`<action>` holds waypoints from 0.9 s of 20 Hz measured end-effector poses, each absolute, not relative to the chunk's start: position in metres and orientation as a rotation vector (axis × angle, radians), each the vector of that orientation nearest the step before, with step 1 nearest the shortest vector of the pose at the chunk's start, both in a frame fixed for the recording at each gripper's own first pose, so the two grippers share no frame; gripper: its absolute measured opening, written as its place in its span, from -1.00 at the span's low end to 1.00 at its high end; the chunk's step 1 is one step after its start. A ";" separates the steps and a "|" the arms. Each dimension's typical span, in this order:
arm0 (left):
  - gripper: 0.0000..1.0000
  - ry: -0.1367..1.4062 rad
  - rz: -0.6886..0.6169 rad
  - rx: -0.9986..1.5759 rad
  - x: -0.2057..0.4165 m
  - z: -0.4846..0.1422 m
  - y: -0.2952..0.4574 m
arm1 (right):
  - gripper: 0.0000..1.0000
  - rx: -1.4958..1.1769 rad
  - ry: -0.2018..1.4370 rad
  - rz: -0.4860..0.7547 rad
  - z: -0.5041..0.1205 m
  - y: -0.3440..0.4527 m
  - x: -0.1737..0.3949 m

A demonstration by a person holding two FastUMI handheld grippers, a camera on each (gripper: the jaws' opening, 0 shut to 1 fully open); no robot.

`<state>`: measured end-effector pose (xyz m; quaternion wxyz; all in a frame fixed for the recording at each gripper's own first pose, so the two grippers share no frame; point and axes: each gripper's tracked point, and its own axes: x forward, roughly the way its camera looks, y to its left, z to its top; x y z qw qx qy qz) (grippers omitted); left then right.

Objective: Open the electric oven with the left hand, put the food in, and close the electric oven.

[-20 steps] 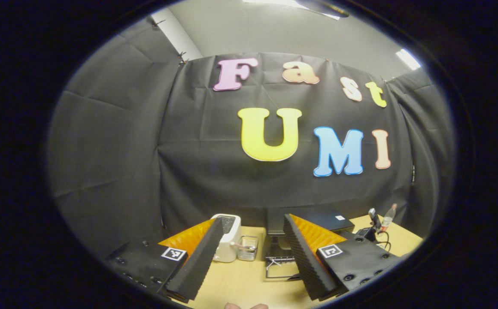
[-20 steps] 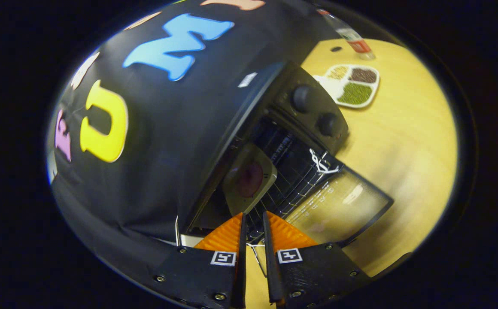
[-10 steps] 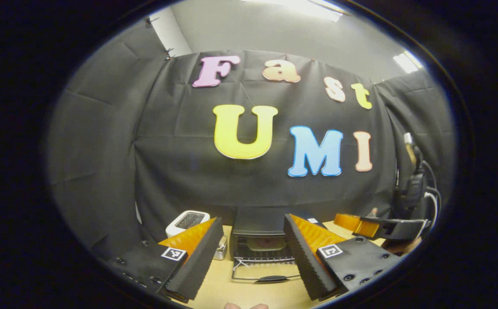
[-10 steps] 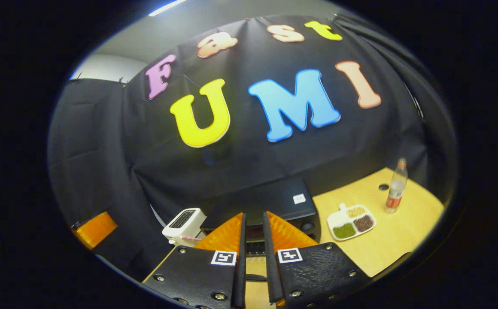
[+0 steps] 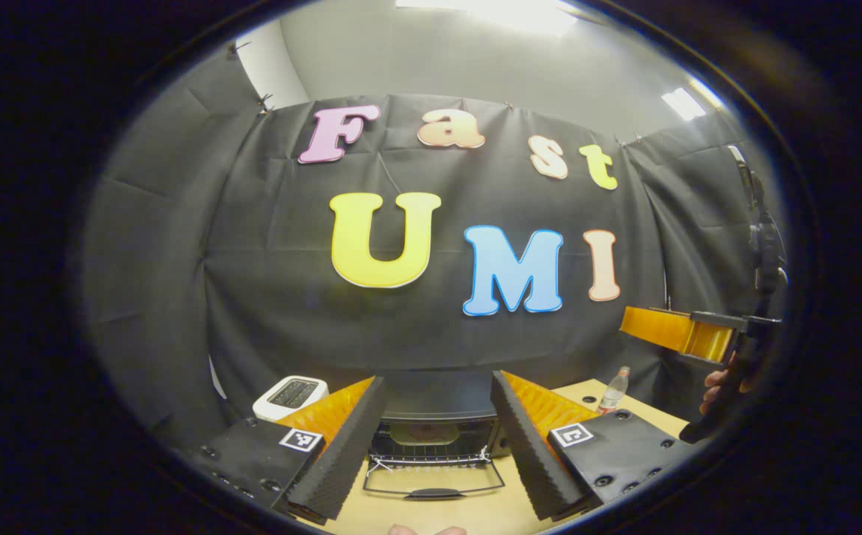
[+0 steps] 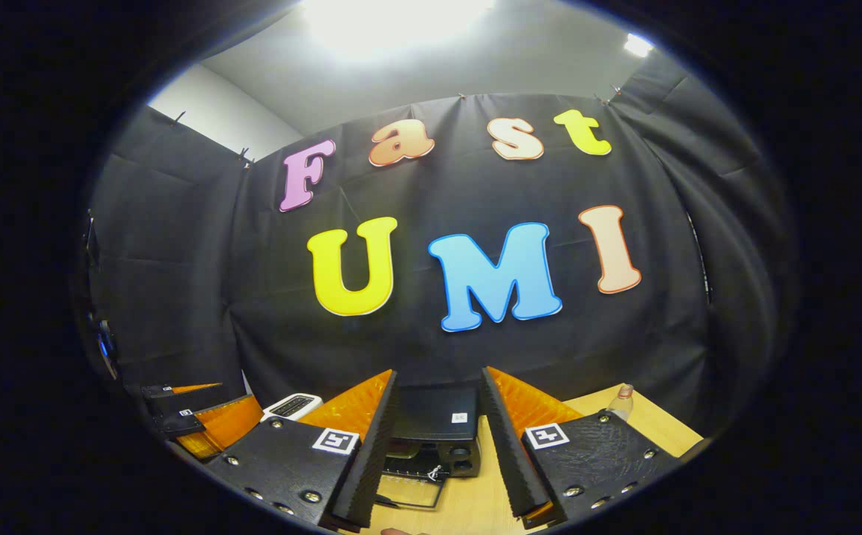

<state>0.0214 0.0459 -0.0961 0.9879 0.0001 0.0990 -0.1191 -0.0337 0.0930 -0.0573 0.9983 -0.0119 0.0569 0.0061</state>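
Note:
The black electric oven [image 5: 435, 405] stands on the wooden table [image 5: 475, 513] with its glass door [image 5: 435, 479] folded down flat toward me. Inside, a pale plate [image 5: 423, 432] rests on the wire rack. My left gripper [image 5: 436, 383] is open, held back from the oven, which sits framed between its fingers. My right gripper [image 6: 438, 374] is open too, empty, and higher up; the oven [image 6: 435, 420] and its lowered door [image 6: 409, 490] lie below it. In the left gripper view the right gripper [image 5: 680, 334] hangs at the far right, held by a hand [image 5: 721, 383].
A white toaster [image 5: 290, 394] stands left of the oven. A plastic bottle [image 5: 613, 390] stands on the table to the right of it. The left gripper [image 6: 201, 423] appears low at the left in the right gripper view. Black cloth walls close the booth behind.
The right gripper pulled up and back from the oven mouth and opened, leaving the plate inside. The left gripper view swung so that the oven now sits centred between its fingers.

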 end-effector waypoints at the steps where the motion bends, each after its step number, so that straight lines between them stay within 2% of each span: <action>1: 0.82 0.212 -0.235 0.006 0.022 -0.101 0.045 | 0.34 -0.028 0.117 0.000 -0.058 0.087 -0.035; 2: 0.83 0.234 -0.230 0.014 0.024 -0.109 0.045 | 0.34 -0.033 0.117 -0.005 -0.057 0.081 -0.034; 3: 1.00 0.267 -0.238 0.016 0.026 -0.122 0.042 | 0.38 -0.040 0.114 -0.008 -0.056 0.077 -0.034; 4: 0.82 0.318 -0.234 0.020 0.027 -0.140 0.041 | 0.43 -0.047 0.113 -0.009 -0.054 0.073 -0.034; 5: 1.00 0.367 -0.213 0.025 0.028 -0.160 0.047 | 0.56 -0.050 0.113 -0.008 -0.054 0.069 -0.035; 6: 0.96 0.413 -0.205 0.020 0.030 -0.178 0.050 | 0.65 -0.046 0.113 -0.006 -0.053 0.065 -0.036; 7: 0.92 0.462 -0.206 0.007 0.031 -0.196 0.049 | 0.83 -0.044 0.112 -0.010 -0.052 0.061 -0.035; 8: 0.83 0.525 -0.212 -0.005 0.030 -0.216 0.048 | 0.76 -0.040 0.111 -0.017 -0.051 0.056 -0.034; 9: 1.00 0.589 -0.217 -0.012 0.029 -0.239 0.047 | 0.94 -0.035 0.105 -0.025 -0.048 0.052 -0.035; 10: 0.92 0.648 -0.215 -0.015 0.027 -0.259 0.050 | 0.94 -0.034 0.101 -0.030 -0.045 0.046 -0.036; 12: 0.92 0.768 -0.224 -0.019 0.024 -0.299 0.047 | 0.94 -0.040 0.099 -0.044 -0.043 0.036 -0.036; 13: 1.00 0.827 -0.226 -0.004 0.021 -0.316 0.047 | 0.94 -0.043 0.103 -0.055 -0.046 0.030 -0.035; 16: 0.92 0.972 -0.225 0.085 0.002 -0.360 0.051 | 0.94 -0.042 0.126 -0.079 -0.050 0.013 -0.038; 18: 1.00 1.053 -0.237 0.105 -0.005 -0.387 0.049 | 0.94 -0.033 0.146 -0.093 -0.054 0.003 -0.038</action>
